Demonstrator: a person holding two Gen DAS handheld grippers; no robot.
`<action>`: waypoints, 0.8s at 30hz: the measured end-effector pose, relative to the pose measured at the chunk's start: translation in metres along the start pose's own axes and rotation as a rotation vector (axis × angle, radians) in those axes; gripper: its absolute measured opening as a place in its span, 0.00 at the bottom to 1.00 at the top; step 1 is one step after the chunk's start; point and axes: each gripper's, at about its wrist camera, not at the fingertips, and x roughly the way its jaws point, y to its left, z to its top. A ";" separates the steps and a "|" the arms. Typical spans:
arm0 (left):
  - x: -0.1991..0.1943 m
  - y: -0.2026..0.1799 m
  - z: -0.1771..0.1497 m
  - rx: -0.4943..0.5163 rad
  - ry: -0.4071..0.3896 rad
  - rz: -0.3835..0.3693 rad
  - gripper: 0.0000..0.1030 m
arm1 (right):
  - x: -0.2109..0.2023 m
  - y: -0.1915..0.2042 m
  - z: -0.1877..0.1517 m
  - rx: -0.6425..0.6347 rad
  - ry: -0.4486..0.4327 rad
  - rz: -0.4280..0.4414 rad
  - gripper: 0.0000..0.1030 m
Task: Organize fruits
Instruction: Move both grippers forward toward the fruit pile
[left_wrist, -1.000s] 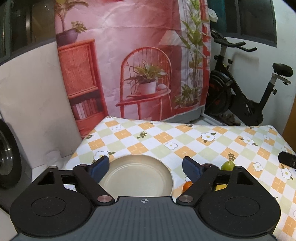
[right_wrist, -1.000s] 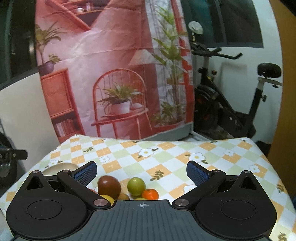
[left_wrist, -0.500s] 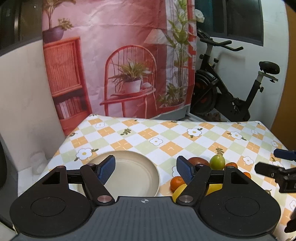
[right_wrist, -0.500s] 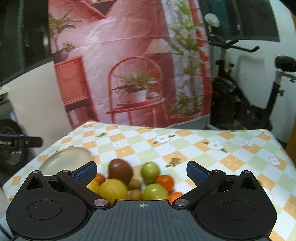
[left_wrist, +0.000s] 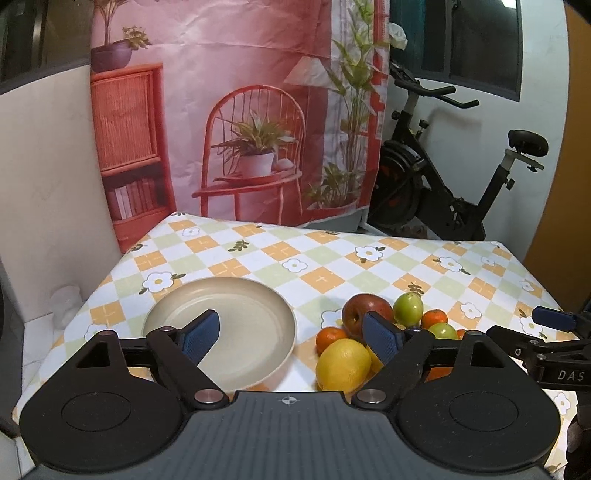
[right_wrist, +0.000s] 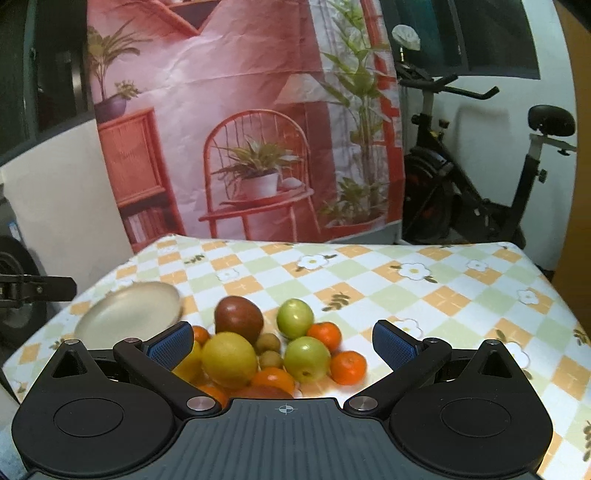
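Observation:
A heap of fruit lies on the checked tablecloth: a yellow lemon (right_wrist: 229, 358), a dark red apple (right_wrist: 238, 317), two green fruits (right_wrist: 295, 317), several small oranges (right_wrist: 347, 367) and small brown fruits (right_wrist: 267, 343). My right gripper (right_wrist: 282, 343) hovers open just before the heap, touching none of it. An empty beige plate (left_wrist: 258, 314) sits left of the lemon (left_wrist: 343, 363) and apple (left_wrist: 364, 312). My left gripper (left_wrist: 293, 334) hangs over the plate's right rim; its jaws are opening and hold nothing.
The tablecloth (left_wrist: 332, 258) covers the whole table, with its edges near on the left and right. A printed pink backdrop (left_wrist: 240, 110) and a black exercise bike (left_wrist: 443, 192) stand behind. The right gripper's fingers (left_wrist: 554, 319) reach in at the right of the left wrist view.
Both grippers have sunk towards the table and the fruit heap now shows fully in both views. The left jaws narrowed, then widened again. The right gripper has entered the left wrist view.

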 end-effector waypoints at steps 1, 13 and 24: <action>0.000 0.000 -0.002 -0.003 -0.002 -0.004 0.86 | 0.000 0.000 -0.001 0.004 0.006 -0.004 1.00; 0.014 -0.011 -0.014 0.039 0.000 -0.090 0.85 | 0.003 0.010 -0.027 -0.011 0.098 0.039 1.00; 0.044 -0.002 -0.032 -0.043 0.083 -0.229 0.77 | 0.032 0.007 -0.050 -0.017 0.199 0.082 0.96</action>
